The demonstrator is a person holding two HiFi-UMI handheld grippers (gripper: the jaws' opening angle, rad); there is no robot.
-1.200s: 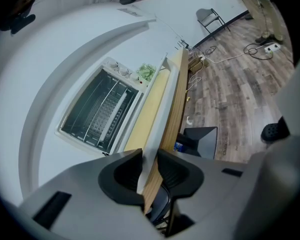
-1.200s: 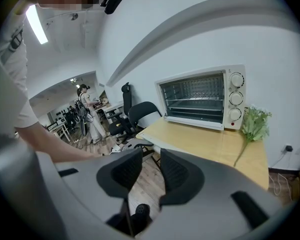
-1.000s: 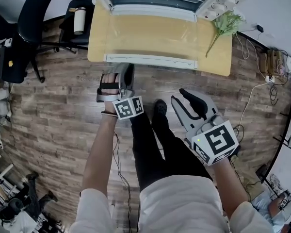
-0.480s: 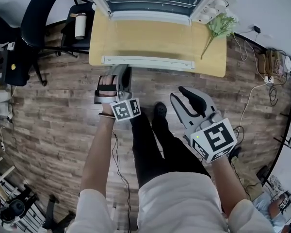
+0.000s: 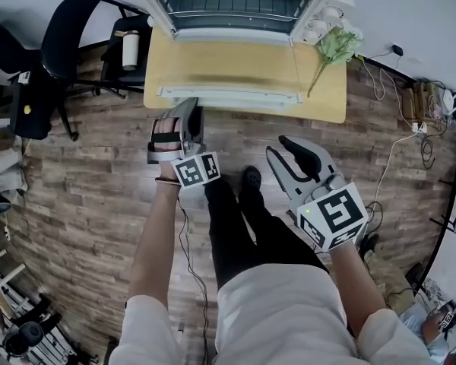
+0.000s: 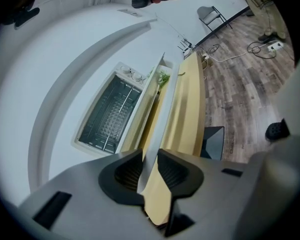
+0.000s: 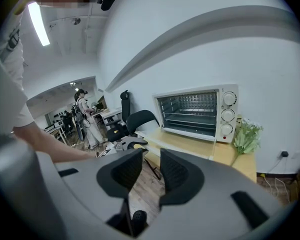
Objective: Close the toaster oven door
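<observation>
The left gripper (image 6: 150, 173) pinches the thin white edge of the toaster oven door (image 6: 156, 134) between its two dark jaws, and the door is open. Behind it, the toaster oven (image 6: 110, 115) shows its wire rack inside. A green plant (image 6: 163, 77) sits next to it on the yellow table (image 6: 189, 104), with the brown wood floor (image 6: 240, 79) off to the side.

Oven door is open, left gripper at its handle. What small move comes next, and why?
Probably swing the left gripper up and toward the toaster oven: its jaws pinch the door handle, the door is open, and the right gripper hangs empty, apart.
</observation>
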